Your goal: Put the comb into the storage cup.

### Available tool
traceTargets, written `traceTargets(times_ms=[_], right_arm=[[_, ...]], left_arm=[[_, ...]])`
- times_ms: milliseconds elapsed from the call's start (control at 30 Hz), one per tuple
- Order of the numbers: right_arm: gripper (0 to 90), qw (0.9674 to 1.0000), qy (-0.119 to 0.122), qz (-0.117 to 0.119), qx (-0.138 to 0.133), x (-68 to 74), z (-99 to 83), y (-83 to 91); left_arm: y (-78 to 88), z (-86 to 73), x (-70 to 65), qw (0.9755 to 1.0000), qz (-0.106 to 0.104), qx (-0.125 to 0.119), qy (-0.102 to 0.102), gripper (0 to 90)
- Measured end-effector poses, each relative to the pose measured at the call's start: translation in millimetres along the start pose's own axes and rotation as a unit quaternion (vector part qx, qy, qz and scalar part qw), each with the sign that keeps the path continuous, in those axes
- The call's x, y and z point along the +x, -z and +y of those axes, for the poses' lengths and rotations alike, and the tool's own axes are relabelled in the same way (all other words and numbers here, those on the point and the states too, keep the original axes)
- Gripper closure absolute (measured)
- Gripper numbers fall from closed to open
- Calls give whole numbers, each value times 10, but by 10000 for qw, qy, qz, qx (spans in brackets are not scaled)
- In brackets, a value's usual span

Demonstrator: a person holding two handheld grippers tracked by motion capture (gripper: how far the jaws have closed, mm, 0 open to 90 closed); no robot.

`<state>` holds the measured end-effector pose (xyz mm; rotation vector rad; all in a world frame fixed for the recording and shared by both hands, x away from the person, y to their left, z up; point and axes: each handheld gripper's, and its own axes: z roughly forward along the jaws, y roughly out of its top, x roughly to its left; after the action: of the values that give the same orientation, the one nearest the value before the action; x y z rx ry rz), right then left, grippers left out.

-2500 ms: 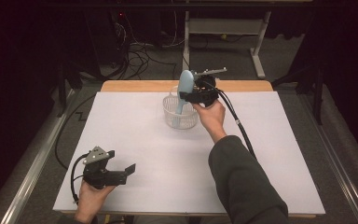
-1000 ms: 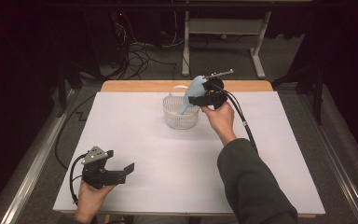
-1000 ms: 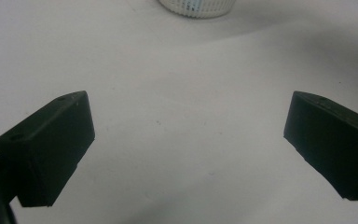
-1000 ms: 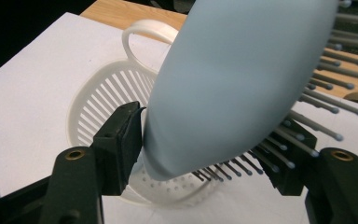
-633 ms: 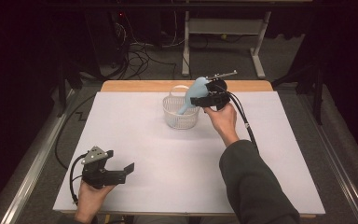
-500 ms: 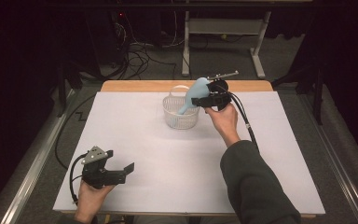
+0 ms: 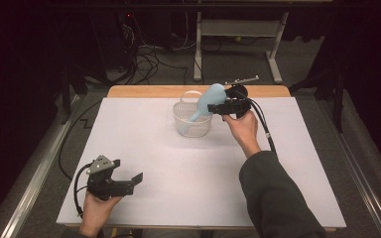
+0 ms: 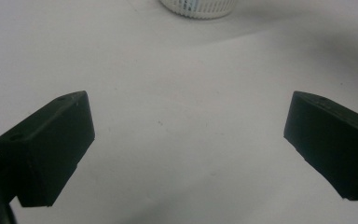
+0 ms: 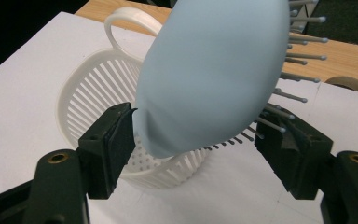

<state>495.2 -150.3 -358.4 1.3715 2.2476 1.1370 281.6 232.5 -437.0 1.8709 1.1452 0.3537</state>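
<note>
Left gripper (image 7: 129, 182): at 7 o'clock on the white table (image 7: 144, 148), close to me. Its jaws are wide apart with nothing in them.
How to do it well: let go slowly, so the blue hairbrush (image 7: 209, 100) slides handle first into the white basket (image 7: 192, 126) and does not tip it over.
Right gripper (image 7: 217, 108): at 12 o'clock, far side. Its jaws have just been opening, with the brush head between them and the left pad at its edge.
Hairbrush: leaning in the basket, head sticking up.

Lab-like room: paper-covered table (image 7: 144, 129), floor cables (image 7: 149, 59), metal frames (image 7: 238, 29).
</note>
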Motion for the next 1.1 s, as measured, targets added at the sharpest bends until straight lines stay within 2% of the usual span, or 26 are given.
traceTargets(times_ms=[800, 1100], right_arm=[[284, 9996, 104, -1, -260, -54, -75, 283], [285, 9990, 319, -32, -326, -53, -138, 394]], left_arm=[[3, -5, 11, 10000, -9, -33, 77, 10], [4, -4, 8, 10000, -15, -39, 75, 10]])
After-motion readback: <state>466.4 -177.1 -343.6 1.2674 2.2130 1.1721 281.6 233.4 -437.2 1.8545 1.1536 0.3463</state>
